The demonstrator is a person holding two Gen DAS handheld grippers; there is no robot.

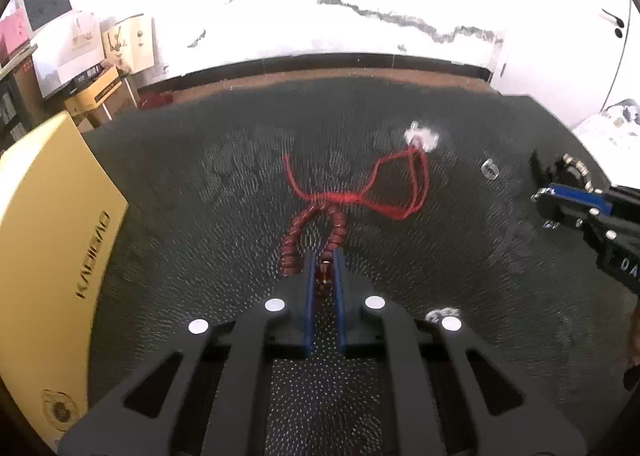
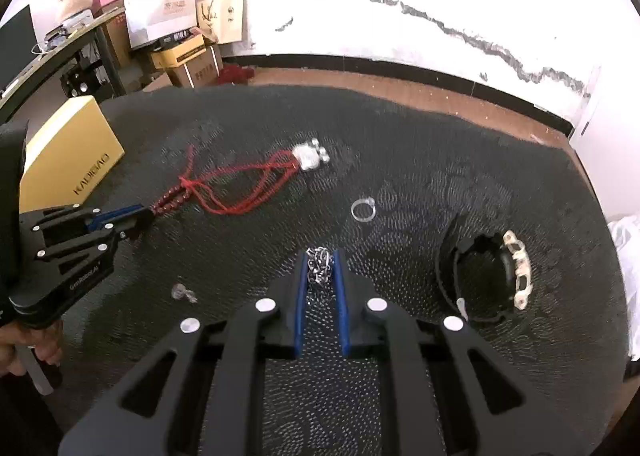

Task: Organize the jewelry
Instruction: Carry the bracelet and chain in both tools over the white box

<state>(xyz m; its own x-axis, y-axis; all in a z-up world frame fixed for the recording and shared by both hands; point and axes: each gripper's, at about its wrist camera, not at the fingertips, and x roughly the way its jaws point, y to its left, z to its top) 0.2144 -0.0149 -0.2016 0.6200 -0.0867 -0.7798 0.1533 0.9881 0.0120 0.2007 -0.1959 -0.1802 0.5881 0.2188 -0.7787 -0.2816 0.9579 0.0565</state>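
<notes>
My left gripper [image 1: 325, 261] is shut on the beaded end of a red beaded necklace [image 1: 335, 224]; its red cord runs across the dark mat to a white pendant [image 1: 422, 135]. From the right wrist view the left gripper [image 2: 149, 214] holds the necklace [image 2: 240, 184] near the yellow box. My right gripper [image 2: 320, 258] is shut on a bunched silver chain [image 2: 319, 268]. It also shows at the right edge of the left wrist view [image 1: 538, 198]. A clear ring [image 2: 363, 210] lies ahead of the right gripper.
A yellow box [image 1: 52, 240] stands at the mat's left. A black watch with a cream band [image 2: 492, 276] lies at the right. A small clear piece [image 2: 182, 292] lies on the mat [image 2: 440, 160]. Stacked cartons stand beyond the far left.
</notes>
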